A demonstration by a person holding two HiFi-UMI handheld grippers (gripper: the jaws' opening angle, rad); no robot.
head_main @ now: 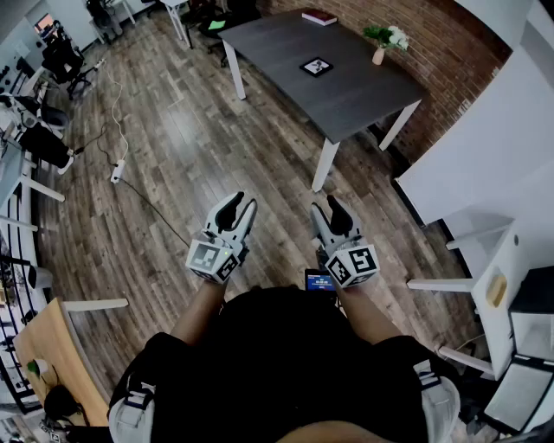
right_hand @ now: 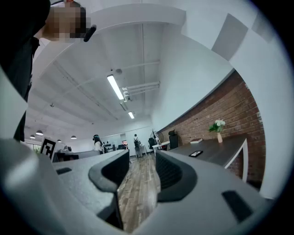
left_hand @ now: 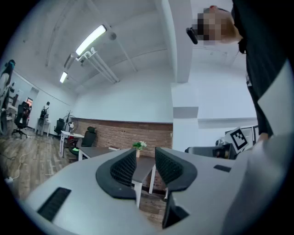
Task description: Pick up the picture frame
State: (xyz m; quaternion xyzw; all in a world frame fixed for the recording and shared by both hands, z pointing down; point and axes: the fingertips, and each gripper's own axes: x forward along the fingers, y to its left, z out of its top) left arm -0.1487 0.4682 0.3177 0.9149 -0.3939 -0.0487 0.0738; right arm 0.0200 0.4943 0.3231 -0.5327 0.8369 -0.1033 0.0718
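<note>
The picture frame (head_main: 316,67) is small, black-edged, and lies flat in the middle of a dark grey table (head_main: 346,95) far ahead of me. In the right gripper view the picture frame (right_hand: 196,153) lies on that table (right_hand: 220,153), well beyond the jaws. My left gripper (head_main: 241,208) and right gripper (head_main: 329,210) are held side by side over the wooden floor, a good way short of the table. Both are open with nothing between the fingers. In the left gripper view the left gripper (left_hand: 144,158) points at the table's corner (left_hand: 147,163).
A vase of flowers (head_main: 381,43) and a book (head_main: 319,16) also sit on the table. White desks (head_main: 485,251) stand at the right, a wooden desk (head_main: 52,346) at the lower left. A power strip with cable (head_main: 117,169) lies on the floor. Office chairs (head_main: 61,60) stand at far left.
</note>
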